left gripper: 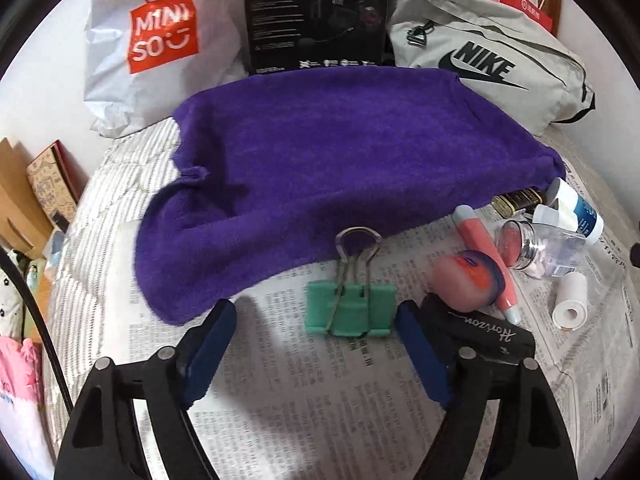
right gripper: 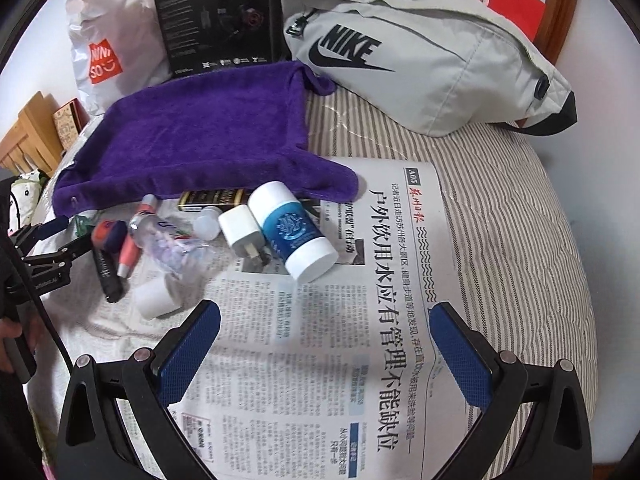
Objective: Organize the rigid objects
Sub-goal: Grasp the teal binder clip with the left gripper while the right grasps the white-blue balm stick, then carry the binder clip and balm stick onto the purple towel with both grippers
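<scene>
A green binder clip (left gripper: 350, 309) lies on the newspaper (left gripper: 320, 400) just ahead of my left gripper (left gripper: 316, 312), which is open with the clip between its fingertips. To the right lie a black pen (left gripper: 480, 326), a pink ball-like object (left gripper: 466, 280), an orange tube (left gripper: 486, 258), a small jar (left gripper: 516, 242) and a white roll (left gripper: 570, 300). My right gripper (right gripper: 325, 316) is open and empty over the newspaper (right gripper: 320, 360). Ahead of it lie a white-and-blue bottle (right gripper: 294, 232), a white charger plug (right gripper: 242, 230) and a clear plastic bottle (right gripper: 168, 242).
A purple towel (left gripper: 320, 152) covers the area behind the objects. Behind it stand a Miniso bag (left gripper: 160, 36), a black box (left gripper: 316, 12) and a grey Nike bag (right gripper: 420, 56). The striped bedding (right gripper: 520, 220) extends to the right. The left gripper shows at the left edge of the right wrist view (right gripper: 44, 256).
</scene>
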A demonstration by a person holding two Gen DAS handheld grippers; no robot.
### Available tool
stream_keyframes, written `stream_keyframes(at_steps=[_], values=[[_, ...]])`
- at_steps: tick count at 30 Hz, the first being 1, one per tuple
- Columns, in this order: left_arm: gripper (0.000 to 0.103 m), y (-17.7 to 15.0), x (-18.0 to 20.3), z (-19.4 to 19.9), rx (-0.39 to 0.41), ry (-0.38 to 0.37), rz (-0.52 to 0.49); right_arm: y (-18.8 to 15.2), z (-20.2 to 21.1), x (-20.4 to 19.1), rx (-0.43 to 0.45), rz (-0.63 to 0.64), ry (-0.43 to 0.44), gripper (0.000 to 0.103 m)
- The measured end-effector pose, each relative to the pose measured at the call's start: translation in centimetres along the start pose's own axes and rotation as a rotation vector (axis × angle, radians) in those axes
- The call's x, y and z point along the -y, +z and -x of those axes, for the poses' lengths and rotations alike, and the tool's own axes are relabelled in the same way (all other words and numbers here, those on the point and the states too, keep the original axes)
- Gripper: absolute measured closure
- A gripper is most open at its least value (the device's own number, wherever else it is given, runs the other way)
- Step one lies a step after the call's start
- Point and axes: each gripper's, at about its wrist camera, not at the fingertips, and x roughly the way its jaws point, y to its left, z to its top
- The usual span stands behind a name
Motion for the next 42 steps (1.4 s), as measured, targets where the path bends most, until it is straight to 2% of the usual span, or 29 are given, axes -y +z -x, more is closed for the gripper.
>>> stream_keyframes(at_steps=[3, 5, 7, 8, 12, 17, 20, 24, 29, 34, 42], values=[[0.032, 0.1, 0.3, 0.0, 0.015, -0.008, -0.006, 0.2, -0.6, 0.5, -0.004, -0.007, 0.003, 0.0], [0.045, 0.2, 0.3, 0.0, 0.021, -0.008, -0.002, 0.6, -1.0, 0.7, 0.007, -0.003, 0.013, 0.0], [0.055, 0.3, 0.4, 0.0, 0.022, -0.015, 0.006, 1.2, -1.4, 0.8, 0.017, 0.016, 0.019, 0.0], [0.064, 0.4, 0.5, 0.0, 0.024, -0.019, 0.007, 1.4, -1.5, 0.7, 0.022, 0.027, 0.021, 0.0], [0.064, 0.3, 0.8, 0.1, 0.033, -0.001, 0.002, 2.4, -2.6, 0.5, 0.027, 0.076, 0.031, 0.002], [0.064, 0.4, 0.5, 0.0, 0.027, -0.017, 0.023, 3.3, -4.5, 0.1, -0.01, 0.121, 0.081, 0.02], [0.064, 0.3, 0.6, 0.1, 0.029, -0.014, 0.022, 3.9, -5.8, -0.4, -0.031, 0.164, 0.083, 0.029], [0.064, 0.3, 0.5, 0.1, 0.026, -0.019, 0.025, 4.4, -6.9, -1.4, -0.043, 0.237, 0.089, 0.035], [0.064, 0.3, 0.6, 0.0, 0.027, -0.02, 0.03, 4.6, -8.2, -2.2, -0.079, 0.272, 0.116, 0.061], [0.064, 0.3, 0.5, 0.1, 0.025, -0.019, 0.034, 4.2, -8.1, -1.5, -0.108, 0.214, 0.185, 0.065], [0.064, 0.3, 0.5, 0.1, 0.022, -0.006, 0.044, 3.7, -8.0, -2.2, -0.086, 0.226, 0.16, 0.066]])
